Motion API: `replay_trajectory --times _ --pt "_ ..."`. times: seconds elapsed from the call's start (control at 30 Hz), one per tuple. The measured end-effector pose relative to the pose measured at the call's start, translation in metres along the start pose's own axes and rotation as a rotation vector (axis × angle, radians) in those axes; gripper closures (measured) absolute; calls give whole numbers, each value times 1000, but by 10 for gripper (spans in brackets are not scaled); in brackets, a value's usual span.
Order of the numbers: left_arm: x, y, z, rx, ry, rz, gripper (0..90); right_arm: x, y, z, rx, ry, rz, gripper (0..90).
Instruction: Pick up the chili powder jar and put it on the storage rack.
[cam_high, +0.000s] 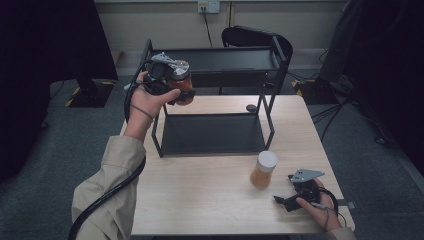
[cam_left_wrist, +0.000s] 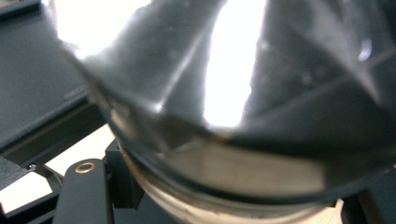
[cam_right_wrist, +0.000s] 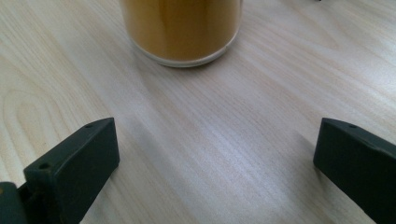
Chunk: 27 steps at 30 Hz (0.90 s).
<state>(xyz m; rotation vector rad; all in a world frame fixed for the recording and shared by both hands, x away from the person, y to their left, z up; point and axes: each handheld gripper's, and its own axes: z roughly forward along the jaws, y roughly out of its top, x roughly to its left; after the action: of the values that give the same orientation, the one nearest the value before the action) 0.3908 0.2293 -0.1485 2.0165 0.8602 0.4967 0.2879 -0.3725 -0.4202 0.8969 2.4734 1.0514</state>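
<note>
The pale wood-grain table (cam_high: 200, 200) carries a black two-tier metal shelf rack (cam_high: 215, 100) at its far side, with a flat lower tray (cam_high: 212, 134) resting on the table and an upper shelf (cam_high: 220, 59) level with the raised left hand. Nothing can be seen on either tier of the rack.

In the high view the left gripper (cam_high: 172, 82) is held up at the rack's left front corner, about level with the upper shelf. Its jaws are clamped on a clear glass jar of reddish-orange contents (cam_high: 182, 82), which is off the table, just beside the shelf's edge and not yet over it. In the left gripper view the jar's glass (cam_left_wrist: 243, 93) sits right against the lens, blurred and glaring, with the dark rack behind it on the left.

A second clear jar with a white lid and amber-yellow contents (cam_high: 263, 169) stands upright on the table in front of the rack, toward the right. The right gripper (cam_high: 290, 200) lies low on the table near the front right edge. Its jaws are spread wide and empty, aimed at that jar's base (cam_right_wrist: 182, 32), near it but not touching.

My reading is that the step in hand is shelving the reddish jar on the upper tier. The next move calls for carrying it inward over the shelf's front rail, keeping it upright, setting its base flat on the shelf, and only then letting the jaws part. The amber jar likely waits its turn.
</note>
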Motion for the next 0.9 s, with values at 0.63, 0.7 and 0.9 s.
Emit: replay_trajectory --times 0.63,0.7,0.9 --pt "3 31 -13 15 31 -11 304 0 0 0 0 0 0 0" --pt "5 34 -13 16 31 -14 304 0 0 0 0 0 0 0" --pt "7 42 -15 14 37 -21 304 0 0 0 0 0 0 0"
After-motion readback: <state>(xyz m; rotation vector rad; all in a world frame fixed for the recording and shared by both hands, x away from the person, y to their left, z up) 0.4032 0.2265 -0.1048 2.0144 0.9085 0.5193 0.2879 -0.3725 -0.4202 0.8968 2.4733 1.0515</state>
